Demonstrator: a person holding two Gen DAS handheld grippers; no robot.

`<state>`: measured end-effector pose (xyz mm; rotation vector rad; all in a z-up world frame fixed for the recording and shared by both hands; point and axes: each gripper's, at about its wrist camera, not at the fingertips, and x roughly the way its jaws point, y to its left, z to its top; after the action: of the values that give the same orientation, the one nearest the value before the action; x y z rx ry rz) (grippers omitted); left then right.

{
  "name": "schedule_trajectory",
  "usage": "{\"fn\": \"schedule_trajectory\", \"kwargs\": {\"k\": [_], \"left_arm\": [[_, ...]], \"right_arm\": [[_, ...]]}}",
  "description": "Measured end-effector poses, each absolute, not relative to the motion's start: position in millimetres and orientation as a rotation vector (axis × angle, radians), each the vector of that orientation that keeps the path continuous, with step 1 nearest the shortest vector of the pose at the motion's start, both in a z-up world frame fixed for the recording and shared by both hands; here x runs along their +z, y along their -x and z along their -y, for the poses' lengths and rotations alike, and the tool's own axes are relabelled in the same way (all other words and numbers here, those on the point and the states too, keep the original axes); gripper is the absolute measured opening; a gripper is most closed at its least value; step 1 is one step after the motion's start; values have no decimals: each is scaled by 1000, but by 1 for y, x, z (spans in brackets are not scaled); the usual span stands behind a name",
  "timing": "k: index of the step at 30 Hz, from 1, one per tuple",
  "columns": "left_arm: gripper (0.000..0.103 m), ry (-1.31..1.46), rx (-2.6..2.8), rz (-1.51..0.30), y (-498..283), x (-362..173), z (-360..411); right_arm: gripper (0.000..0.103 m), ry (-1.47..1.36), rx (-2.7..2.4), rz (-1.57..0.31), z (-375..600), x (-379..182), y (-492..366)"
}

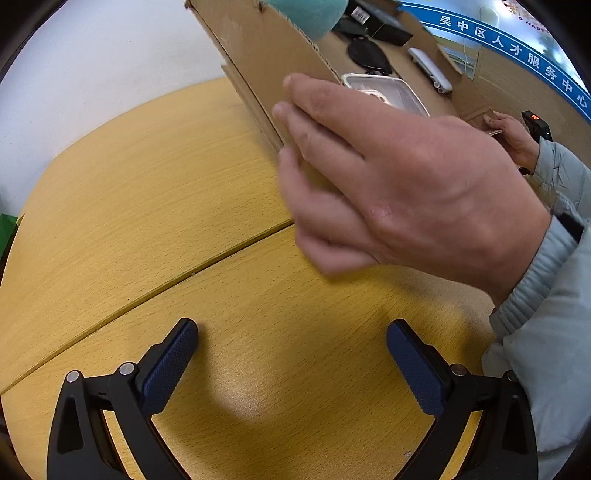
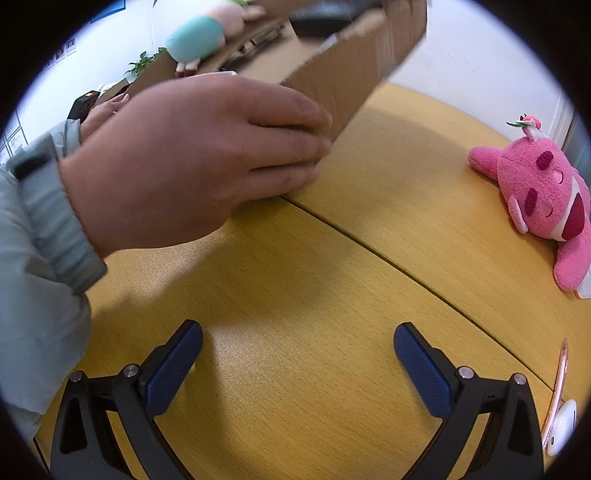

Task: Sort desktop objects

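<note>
A person's bare hand [image 1: 388, 184] grips a tilted cardboard box [image 1: 266, 62] held above the yellow wooden table [image 1: 147, 184]. The box holds a teal plush [image 1: 306, 14], a clear plastic container [image 1: 388, 92], a black mouse-like object [image 1: 369, 55] and a white item [image 1: 430, 68]. My left gripper [image 1: 291, 354] is open and empty over the table, below the hand. My right gripper [image 2: 297, 354] is open and empty; the hand [image 2: 192, 166] and box [image 2: 351, 74] show above it. A pink plush [image 2: 543, 192] lies at the right.
A pink pen [image 2: 557, 384] and a white device [image 2: 561, 424] lie at the table's right edge. A seam [image 2: 406, 266] crosses the table. A second hand [image 1: 513, 136] holds the box's far side. A white wall and a blue banner [image 1: 517, 48] stand behind.
</note>
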<state>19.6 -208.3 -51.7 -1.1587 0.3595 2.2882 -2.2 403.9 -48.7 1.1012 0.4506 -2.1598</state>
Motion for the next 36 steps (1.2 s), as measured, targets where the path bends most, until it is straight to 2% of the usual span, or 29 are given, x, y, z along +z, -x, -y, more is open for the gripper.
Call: {"fn": "schedule_trajectory", "kwargs": {"k": [36], "left_arm": [[103, 1163, 2295, -355, -19, -53, 208]], "right_arm": [[103, -1100, -2158, -453, -405, -50, 6]]}}
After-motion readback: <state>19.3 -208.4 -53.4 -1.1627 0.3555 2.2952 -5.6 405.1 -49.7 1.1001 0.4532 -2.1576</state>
